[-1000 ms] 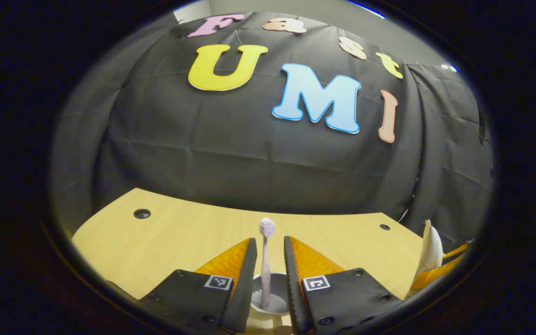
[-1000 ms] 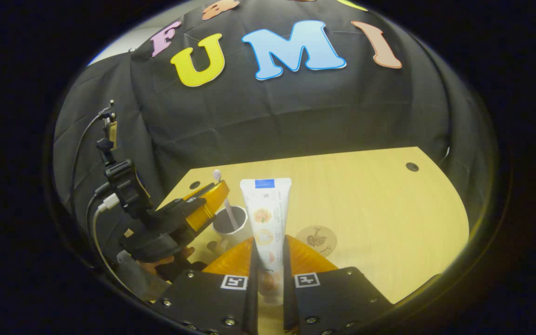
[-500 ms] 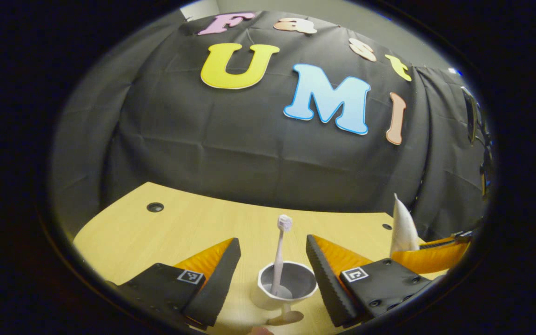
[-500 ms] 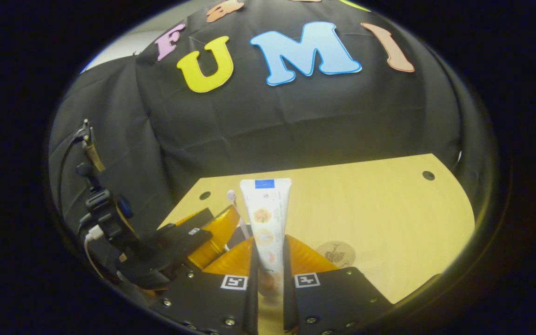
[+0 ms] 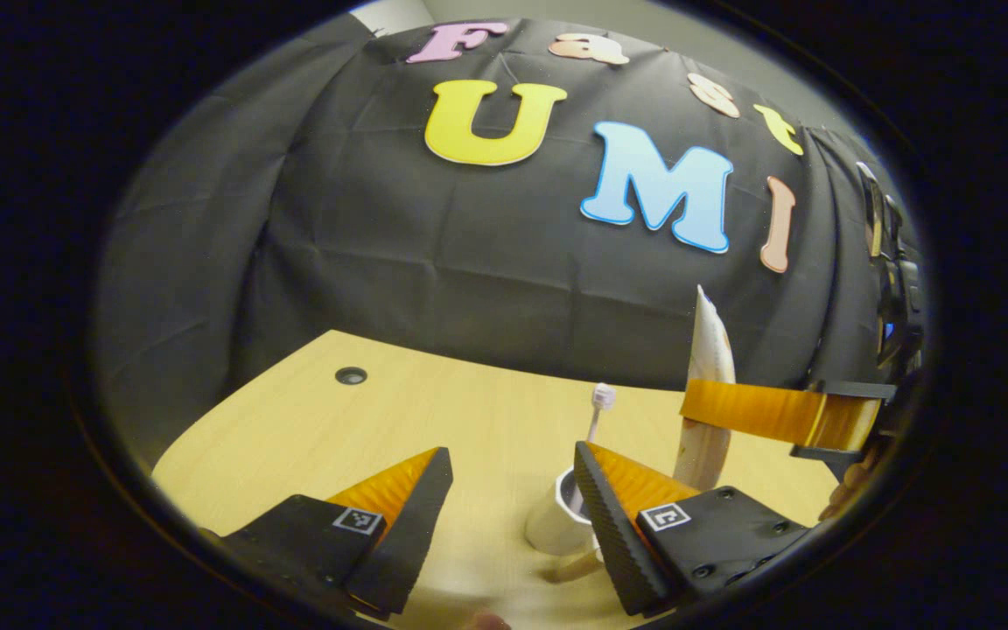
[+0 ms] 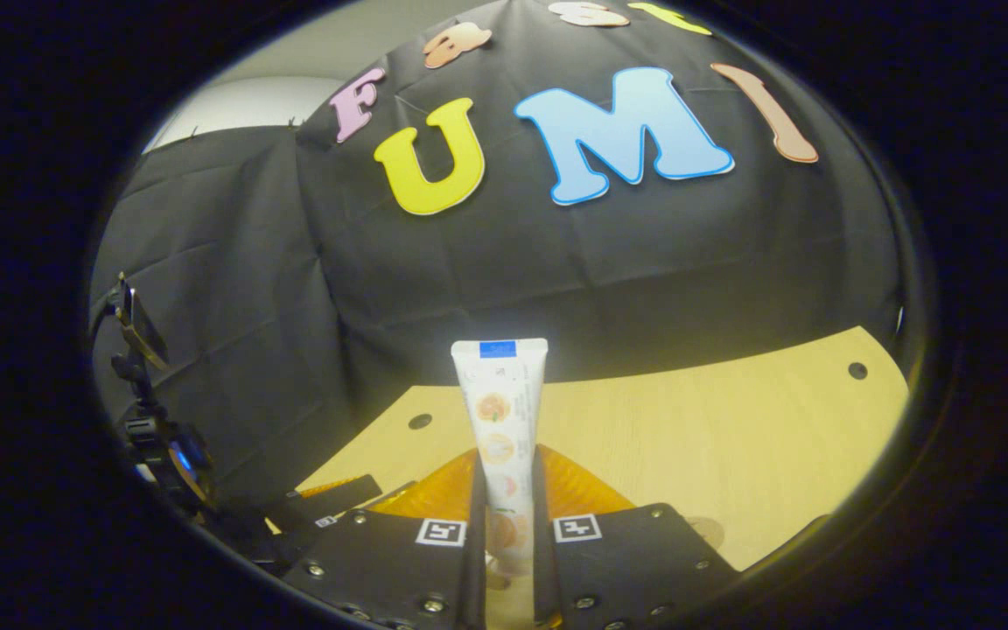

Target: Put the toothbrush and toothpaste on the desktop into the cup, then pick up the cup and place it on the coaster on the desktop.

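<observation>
White toothpaste [image 6: 499, 420] now higher above cup [image 5: 555, 525]

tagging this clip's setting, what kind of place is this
Most likely a staged recording booth, not a real bathroom: black cloth wall draped behind a bare wooden desktop, with only a cup holding a toothbrush, and toothpaste in the right hand-held gripper.

Your light wooden desk [image 5: 434, 420] carries a white cup [image 5: 556, 525]; a round coaster [image 6: 703, 529] lies flat near its front edge.
</observation>
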{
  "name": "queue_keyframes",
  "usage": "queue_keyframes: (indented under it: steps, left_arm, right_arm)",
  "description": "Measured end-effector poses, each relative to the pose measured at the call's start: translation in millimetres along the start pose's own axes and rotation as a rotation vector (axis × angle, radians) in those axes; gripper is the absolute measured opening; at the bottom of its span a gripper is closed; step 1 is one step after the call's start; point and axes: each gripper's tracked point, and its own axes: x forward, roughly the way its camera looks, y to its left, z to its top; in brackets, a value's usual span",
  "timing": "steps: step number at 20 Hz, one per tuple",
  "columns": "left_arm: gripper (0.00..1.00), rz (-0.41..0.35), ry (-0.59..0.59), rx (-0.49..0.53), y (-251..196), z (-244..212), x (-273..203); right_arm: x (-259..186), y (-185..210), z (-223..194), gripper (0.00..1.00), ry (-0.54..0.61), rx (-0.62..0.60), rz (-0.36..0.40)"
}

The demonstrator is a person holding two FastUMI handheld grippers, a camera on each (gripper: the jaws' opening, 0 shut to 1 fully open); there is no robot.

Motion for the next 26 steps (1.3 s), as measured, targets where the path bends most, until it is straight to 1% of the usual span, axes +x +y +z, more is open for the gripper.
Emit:
queue_keyframes:
  steps: [5,7,10,11,13,14,15,16,17,18,19,20,21,22,23,25,26]
  left_arm:
    - [0.91,0.036,0.032,-0.036,19,-11,-14]
    - [0.91,0.047,0.04,-0.055,26,-15,-18]
    - [0.91,0.062,0.047,-0.06,36,-18,-20]
    - [0.91,0.067,0.045,-0.059,39,-18,-21]
    - [0.91,0.07,0.042,-0.058,42,-18,-20]
    - [0.91,0.069,0.044,-0.057,42,-19,-19]
    - [0.91,0.065,0.045,-0.059,40,-19,-18]
    - [0.91,0.061,0.045,-0.064,38,-20,-18]
    - [0.91,0.058,0.046,-0.067,36,-20,-17]
    - [0.91,0.057,0.048,-0.071,36,-22,-17]
    - [0.91,0.056,0.049,-0.077,34,-22,-17]
    - [0.91,0.055,0.051,-0.083,34,-24,-17]
    - [0.91,0.057,0.053,-0.086,34,-25,-18]
    - [0.91,0.057,0.055,-0.088,34,-27,-17]
    - [0.91,0.059,0.057,-0.088,34,-27,-17]
    - [0.91,0.06,0.063,-0.083,32,-29,-19]
    - [0.91,0.057,0.065,-0.081,30,-29,-20]
  right_arm:
    - [29,7,-3,0.22,-0.066,-0.048,0.019]
    - [39,6,-9,0.22,-0.07,-0.074,0.012]
    - [51,4,-25,0.23,-0.032,-0.08,0.002]
    - [50,3,-29,0.21,-0.015,-0.077,0.001]
    - [47,5,-36,0.27,0.014,-0.079,0.002]
    - [46,7,-40,0.27,0.026,-0.084,0.005]
    - [44,8,-42,0.22,0.039,-0.09,0.008]
    - [42,8,-47,0.29,0.058,-0.098,0.002]
    - [41,8,-51,0.24,0.079,-0.104,0.0]
    - [39,9,-57,0.28,0.101,-0.106,0.005]
    - [36,10,-60,0.39,0.118,-0.108,0.01]
    - [33,11,-61,0.43,0.12,-0.117,0.007]
    - [32,10,-58,0.55,0.111,-0.131,0.003]
    - [30,12,-55,0.62,0.102,-0.141,0.006]
    - [29,12,-52,0.76,0.093,-0.147,0.006]
    - [24,15,-47,0.9,0.078,-0.152,0.009]
    - [24,14,-45,0.91,0.074,-0.148,0.009]
